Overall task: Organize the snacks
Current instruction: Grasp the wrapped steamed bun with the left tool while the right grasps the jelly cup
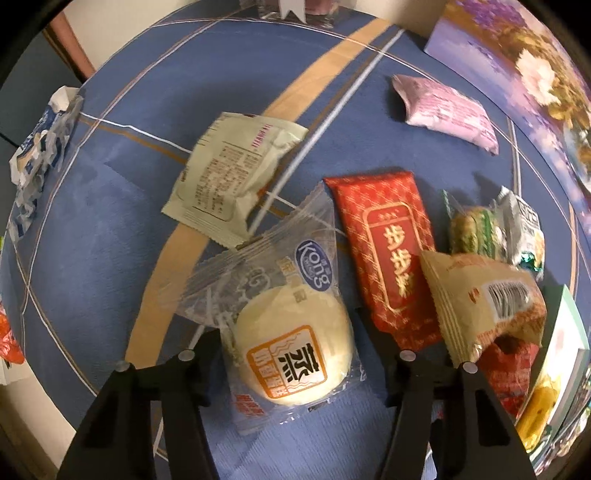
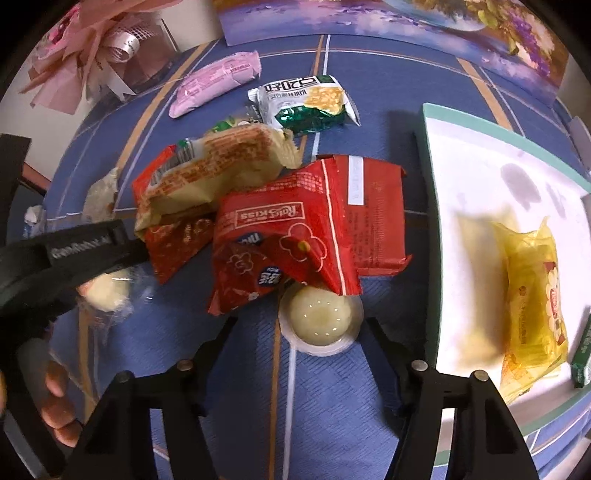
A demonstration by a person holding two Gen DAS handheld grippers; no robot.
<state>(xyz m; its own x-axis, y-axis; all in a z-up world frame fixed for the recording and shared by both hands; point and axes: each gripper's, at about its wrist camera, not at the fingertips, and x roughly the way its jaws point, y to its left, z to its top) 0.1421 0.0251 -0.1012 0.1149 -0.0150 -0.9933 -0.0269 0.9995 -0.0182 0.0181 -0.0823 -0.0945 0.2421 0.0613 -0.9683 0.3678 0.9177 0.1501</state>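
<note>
— Hand-held gripper on the left (image 1: 291, 347)?
— Spread wide around a clear-wrapped bun (image 1: 291, 354) lying on the blue bench (image 1: 92, 229).
— And the right one (image 2: 301, 332)?
— Also gaping, either side of a jelly cup (image 2: 320, 320) beside red packets (image 2: 295, 236); a yellow snack (image 2: 532, 295) sat in the white tray (image 2: 472, 162).

Blue table (image 1: 110, 229) with tan stripes, floral painting (image 2: 424, 33) (purple-toned) against a pale wall (image 1: 122, 26).
</note>
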